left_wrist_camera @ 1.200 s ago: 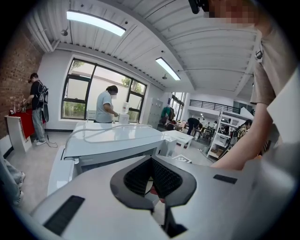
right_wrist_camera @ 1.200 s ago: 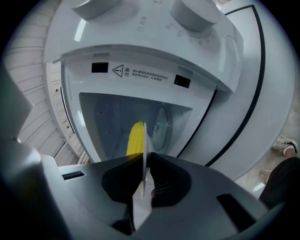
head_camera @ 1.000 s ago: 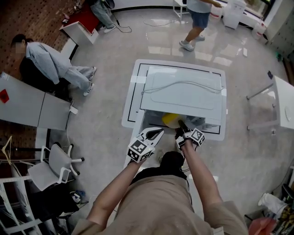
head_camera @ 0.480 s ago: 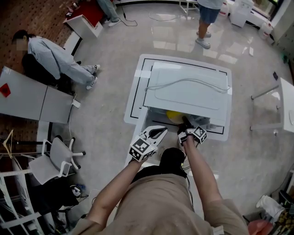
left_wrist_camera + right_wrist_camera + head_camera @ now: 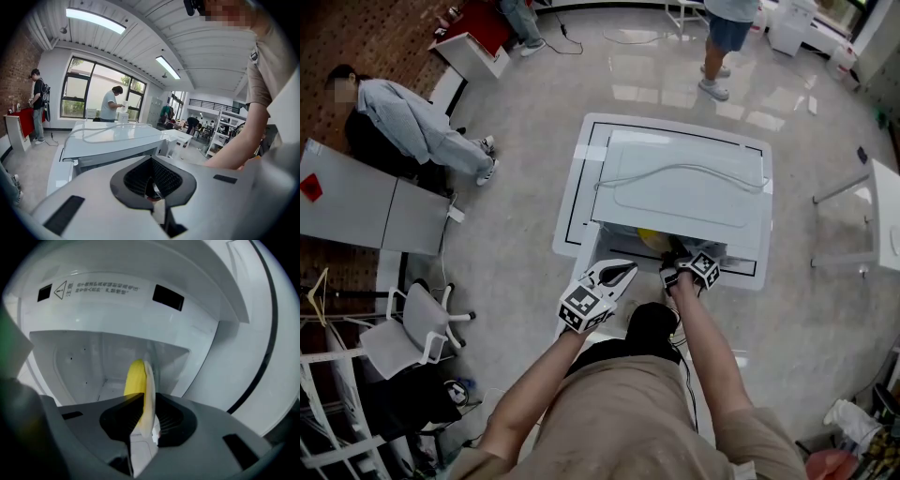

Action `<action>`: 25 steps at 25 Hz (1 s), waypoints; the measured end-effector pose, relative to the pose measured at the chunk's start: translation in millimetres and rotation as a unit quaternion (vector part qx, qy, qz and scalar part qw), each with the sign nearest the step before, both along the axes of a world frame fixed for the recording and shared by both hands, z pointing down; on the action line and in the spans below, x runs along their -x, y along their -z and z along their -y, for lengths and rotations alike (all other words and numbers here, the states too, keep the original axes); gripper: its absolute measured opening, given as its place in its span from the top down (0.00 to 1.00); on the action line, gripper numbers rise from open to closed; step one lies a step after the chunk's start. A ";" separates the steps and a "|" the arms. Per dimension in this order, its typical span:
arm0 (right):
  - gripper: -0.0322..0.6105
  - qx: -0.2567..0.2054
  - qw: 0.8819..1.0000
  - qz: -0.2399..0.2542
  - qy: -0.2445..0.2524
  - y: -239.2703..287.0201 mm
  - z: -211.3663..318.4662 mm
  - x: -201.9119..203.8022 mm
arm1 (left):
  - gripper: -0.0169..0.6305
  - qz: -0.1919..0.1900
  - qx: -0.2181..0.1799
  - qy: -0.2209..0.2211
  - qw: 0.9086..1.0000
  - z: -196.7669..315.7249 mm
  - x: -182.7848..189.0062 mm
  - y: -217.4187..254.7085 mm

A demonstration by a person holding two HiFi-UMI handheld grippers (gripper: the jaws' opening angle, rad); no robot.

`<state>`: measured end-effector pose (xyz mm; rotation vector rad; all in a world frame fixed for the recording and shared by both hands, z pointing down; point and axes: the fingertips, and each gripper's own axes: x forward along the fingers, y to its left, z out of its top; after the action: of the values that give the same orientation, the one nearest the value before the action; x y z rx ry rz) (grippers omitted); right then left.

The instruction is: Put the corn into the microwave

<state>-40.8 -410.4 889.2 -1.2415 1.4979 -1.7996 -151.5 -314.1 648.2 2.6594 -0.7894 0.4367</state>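
Our right gripper, jaws just easing apart, pinches the corn at the open mouth of the microwave. Let go here, we judge it could tip and roll back out. Our left gripper hangs pressed together, empty, short of the opening.
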 end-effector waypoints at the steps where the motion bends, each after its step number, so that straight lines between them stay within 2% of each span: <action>1: 0.82 -0.009 1.000 0.005 0.011 2.8 -0.9 1.9 | 0.97 -0.001 -0.001 0.000 1.000 0.5 -0.1 1.0; 3: 0.73 -0.023 0.999 0.008 0.031 7.4 -3.4 4.5 | 0.97 -0.003 -0.002 0.001 1.000 2.0 -0.1 3.2; 8: 0.59 -0.038 0.996 -0.014 0.082 13.9 -16.7 11.1 | 0.97 -0.007 -0.004 0.002 1.000 3.7 0.3 6.2; 10: 0.56 -0.044 0.992 -0.059 0.106 11.5 -28.7 13.0 | 0.97 -0.007 -0.004 0.002 1.000 2.4 0.6 6.7; 11: 0.56 -0.049 0.987 -0.097 0.122 9.3 -35.4 14.7 | 0.97 -0.007 -0.004 0.003 1.000 2.0 0.9 6.9; 13: 0.56 -0.067 0.964 -0.196 0.169 3.6 -48.0 21.1 | 0.97 -0.007 -0.003 0.004 1.000 1.7 1.1 7.2; 16: 0.56 -0.104 0.905 -0.338 0.235 -4.8 -57.9 34.7 | 0.97 -0.005 -0.002 0.003 1.000 0.4 1.9 6.8; 19: 0.56 -0.124 0.853 -0.434 0.262 -7.1 -53.4 41.8 | 0.97 -0.002 -0.002 0.004 1.000 -0.9 3.0 5.9; 21: 0.56 -0.122 0.826 -0.479 0.271 -11.4 -46.3 42.8 | 0.97 0.000 -0.002 0.005 1.000 -1.6 4.4 5.7; 22: 0.56 -0.117 0.818 -0.493 0.272 -13.8 -42.5 42.0 | 0.97 0.000 -0.002 0.006 1.000 -2.0 5.2 6.1; 23: 0.56 -0.111 0.815 -0.500 0.272 -15.4 -38.5 41.0 | 0.97 0.000 -0.002 0.007 1.000 -2.2 6.0 6.6; 25: 0.56 -0.103 0.816 -0.500 0.270 -16.8 -30.4 40.4 | 0.97 0.001 -0.003 0.009 1.000 -2.4 8.1 7.4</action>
<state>-81.2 -380.0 906.0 -1.9170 2.7624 -1.1608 -159.6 -311.7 640.8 2.6552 -0.8162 0.4318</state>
